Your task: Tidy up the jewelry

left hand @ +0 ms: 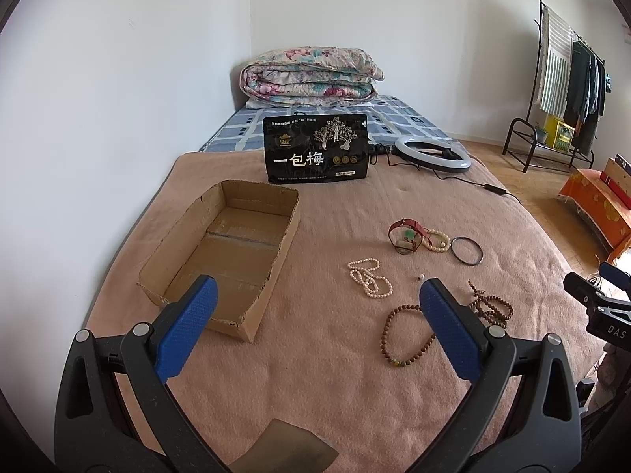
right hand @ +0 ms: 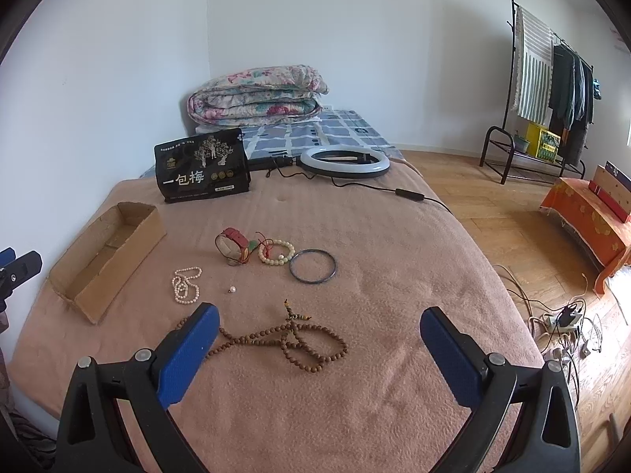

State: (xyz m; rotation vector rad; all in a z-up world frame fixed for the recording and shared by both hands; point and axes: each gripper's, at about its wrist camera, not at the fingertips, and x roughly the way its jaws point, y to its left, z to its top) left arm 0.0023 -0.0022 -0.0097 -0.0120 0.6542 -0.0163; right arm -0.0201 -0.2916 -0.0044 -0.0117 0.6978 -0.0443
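The jewelry lies scattered loose on the pink blanket (right hand: 355,414), and the cardboard box (left hand: 221,252) sits open-topped and bare inside, which reads as the place the pieces are meant to end up; judging by that, the sorting has not yet begun. From the left claw (left hand: 317,293), spread wide and holding nothing, the box is just ahead and to its left, with its near corner behind the left finger, while the white pearl necklace (left hand: 368,276) lies ahead between the fingers and a brown bead bracelet (left hand: 398,335) sits partly hidden behind the right finger. The right claw (right hand: 319,315) is likewise released and empty, and a long string of brown wooden beads (right hand: 292,339) lies straight ahead between its fingers, close in, so it looks the likeliest first pick. Farther ahead of that claw are a single loose pearl (right hand: 232,288), a red-strapped watch (right hand: 232,246), a pale bead bracelet (right hand: 276,254) touching it, and a dark bangle (right hand: 312,267) just beside that. Both claws hover above the blanket, tilted forward and downward over the pieces, side by side, each one's edge showing in the other's view. The black snack bag (right hand: 202,167) and ring light (right hand: 344,162) stand well beyond, apart from the work.
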